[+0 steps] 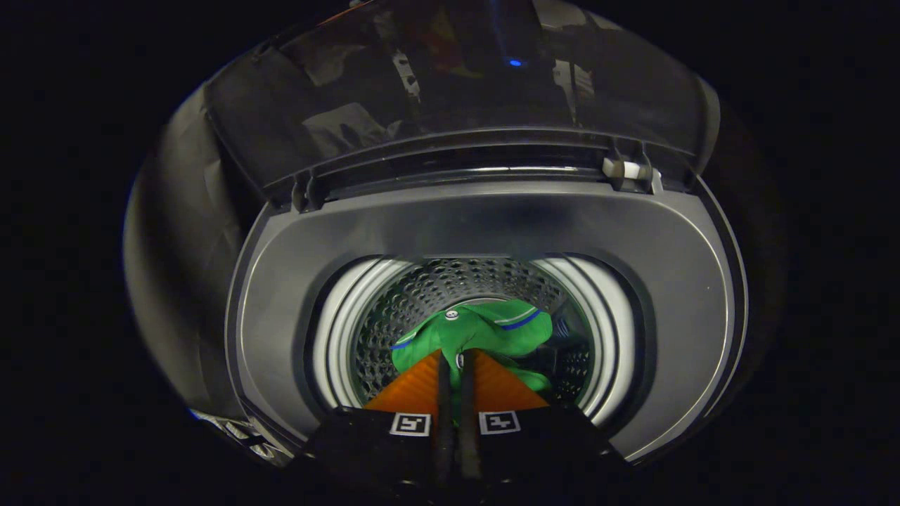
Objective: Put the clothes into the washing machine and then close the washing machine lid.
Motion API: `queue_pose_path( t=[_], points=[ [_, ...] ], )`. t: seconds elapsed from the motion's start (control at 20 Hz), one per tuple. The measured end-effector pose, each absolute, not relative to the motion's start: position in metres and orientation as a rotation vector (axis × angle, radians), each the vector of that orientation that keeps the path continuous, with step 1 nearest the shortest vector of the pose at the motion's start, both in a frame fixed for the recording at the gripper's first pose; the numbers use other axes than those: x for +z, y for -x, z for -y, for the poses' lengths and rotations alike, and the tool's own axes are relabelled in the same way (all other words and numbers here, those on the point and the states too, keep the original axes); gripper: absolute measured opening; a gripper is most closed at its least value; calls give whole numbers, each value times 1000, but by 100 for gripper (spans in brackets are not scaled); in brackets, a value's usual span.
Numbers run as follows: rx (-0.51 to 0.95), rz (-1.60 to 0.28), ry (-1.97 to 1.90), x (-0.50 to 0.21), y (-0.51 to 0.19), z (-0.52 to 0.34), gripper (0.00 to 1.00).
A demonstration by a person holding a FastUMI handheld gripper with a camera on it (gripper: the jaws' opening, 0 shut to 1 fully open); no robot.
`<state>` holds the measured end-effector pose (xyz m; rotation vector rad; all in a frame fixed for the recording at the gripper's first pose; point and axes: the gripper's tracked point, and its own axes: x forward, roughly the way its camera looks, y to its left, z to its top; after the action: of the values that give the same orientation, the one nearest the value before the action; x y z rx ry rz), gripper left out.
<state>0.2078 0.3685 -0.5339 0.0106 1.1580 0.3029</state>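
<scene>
Gripper (455, 360): the two fingers stand nearly together with a thin gap, and a fold of the green garment (478, 330) runs into that gap at the tips. In my judgement both fingers are clenched on the cloth, though the actual contact is narrow and partly masked by the fingers themselves.

The garment hangs just ahead of the tips, inside the drum (450, 288) of the washing machine (492, 225), with its bulk spread toward the perforated wall. It has white and blue trim and a small round fastener.

Step in hand, as judged: releasing the garment into the drum. To do it well, the tips should be well below the white inner ring (336, 337) before the fingers part, so no cloth drapes over the rim and fouls the closing. The withdrawal should then go straight back up through the opening.

The lid (450, 77) stands raised beyond the opening, on its hinge (629, 170) at the rear.

Not determinable: the drum floor, hidden by garment and fingers; whether the cloth rests on anything; what the lid's glossy reflections show; the machine's near edge, which is cut off.
</scene>
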Motion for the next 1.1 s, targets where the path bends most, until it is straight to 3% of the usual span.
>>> queue_pose_path(
  t=[0.05,0.2,0.45,0.7,1.1],
  points=[
    [303,-1163,-27,-534,-206,-369,13],
    [292,-1157,-40,-533,-206,-367,40],
    [280,-1160,-11,-531,-204,-362,98],
    [270,-1127,18,-505,-201,-356,99],
    [290,-983,20,-405,-204,-354,99]
  ],
)
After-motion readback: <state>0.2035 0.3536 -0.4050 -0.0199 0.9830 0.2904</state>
